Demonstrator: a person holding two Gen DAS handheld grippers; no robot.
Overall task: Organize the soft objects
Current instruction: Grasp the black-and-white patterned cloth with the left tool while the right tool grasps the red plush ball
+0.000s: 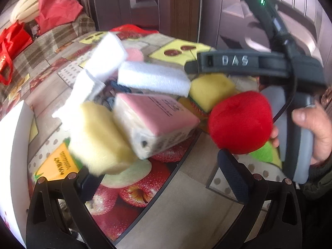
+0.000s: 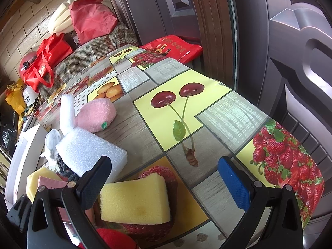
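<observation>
Motion-blurred yellow sponge (image 1: 99, 137), white foam blocks (image 1: 103, 56)

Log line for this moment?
left tool: open, empty | right tool: open, empty | red ball: on table | yellow sponge: on table

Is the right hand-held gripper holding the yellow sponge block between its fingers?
No. The right hand-held gripper is open and empty, while the yellow rectangular sponge block lies on the fruit-print tablecloth.

a fruit-print cloth (image 2: 182, 103) covers the desk, with cherries and strawberries on it. at the far left, red bags (image 2: 49, 60) sit on a plaid-covered surface (image 2: 99, 47), beside a pale brick wall (image 2: 27, 27). another red bag (image 2: 176, 45) lies at the far edge. dark panelled doors (image 2: 290, 41) stand to the right.
</observation>
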